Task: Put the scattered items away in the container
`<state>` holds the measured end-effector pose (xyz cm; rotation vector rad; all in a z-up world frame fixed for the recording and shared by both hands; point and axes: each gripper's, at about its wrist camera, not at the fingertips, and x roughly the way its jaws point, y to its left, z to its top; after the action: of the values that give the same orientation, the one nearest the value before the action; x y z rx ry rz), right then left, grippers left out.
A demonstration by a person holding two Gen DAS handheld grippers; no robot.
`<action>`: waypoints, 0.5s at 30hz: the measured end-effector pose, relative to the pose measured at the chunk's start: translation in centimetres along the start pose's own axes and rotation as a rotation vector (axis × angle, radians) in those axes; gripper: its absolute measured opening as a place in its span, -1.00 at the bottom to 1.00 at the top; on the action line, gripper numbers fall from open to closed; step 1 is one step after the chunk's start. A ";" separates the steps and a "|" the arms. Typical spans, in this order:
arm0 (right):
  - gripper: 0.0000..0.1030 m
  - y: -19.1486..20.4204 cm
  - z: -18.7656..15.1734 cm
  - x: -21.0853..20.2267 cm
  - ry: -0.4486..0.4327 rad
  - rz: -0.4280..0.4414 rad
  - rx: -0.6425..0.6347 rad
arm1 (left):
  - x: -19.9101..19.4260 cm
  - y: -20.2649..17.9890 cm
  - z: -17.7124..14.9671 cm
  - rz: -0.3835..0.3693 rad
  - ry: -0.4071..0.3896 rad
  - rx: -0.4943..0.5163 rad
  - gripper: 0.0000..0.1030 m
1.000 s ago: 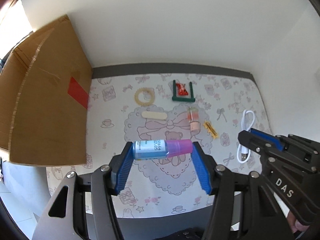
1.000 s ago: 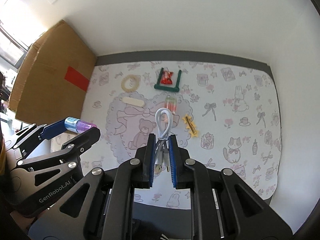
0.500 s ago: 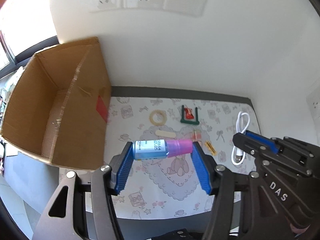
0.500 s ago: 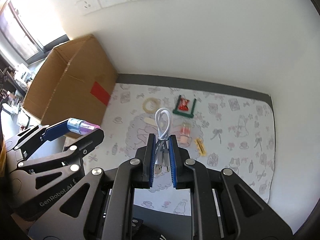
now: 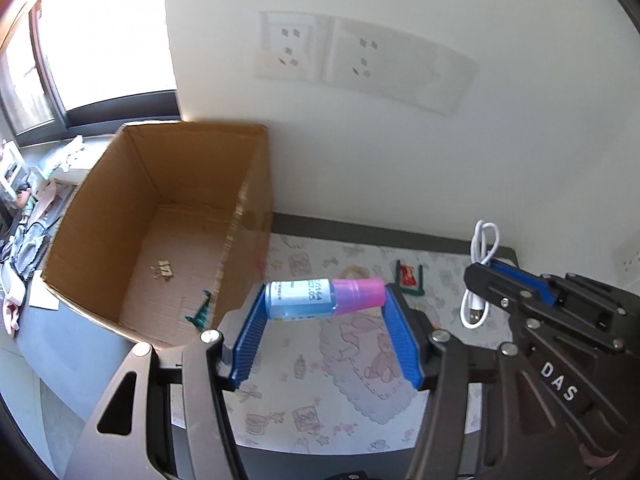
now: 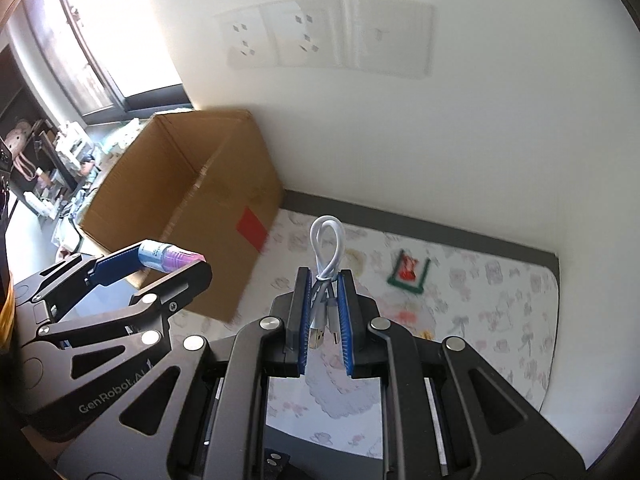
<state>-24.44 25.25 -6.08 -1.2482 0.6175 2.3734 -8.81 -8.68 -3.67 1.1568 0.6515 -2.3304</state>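
Left wrist view: the left gripper clamps a small bottle end to end, base on one blue pad, pink cap on the other. Its long axis lies crosswise between the fingers, cap pointing away from the box. It hangs in the air just beside the box's near corner, above the mat. It looks light, rigid and smooth; held by its ends it could pivot or slip.

Right wrist view: the right gripper is clenched on a folded white cable, farther from the box than the bottle. The loop stands up past the fingertips and the plugs hang back between the pads. It seems light and limp; pinching the bundle mid-length keeps it together.
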 end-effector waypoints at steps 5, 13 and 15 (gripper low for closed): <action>-0.75 2.3 1.4 0.0 -0.017 0.021 -0.043 | -0.7 2.2 0.5 0.022 -0.027 -0.032 0.10; -0.75 6.1 2.9 1.1 -0.014 0.060 -0.098 | -1.7 6.3 1.1 0.048 -0.053 -0.089 0.10; -0.75 7.2 3.3 1.5 -0.011 0.067 -0.112 | -1.8 7.4 1.3 0.053 -0.054 -0.103 0.10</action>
<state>-31.20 21.33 -4.21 -1.2784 0.5372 2.4994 -4.29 -14.91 -3.11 1.0487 0.7044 -2.2481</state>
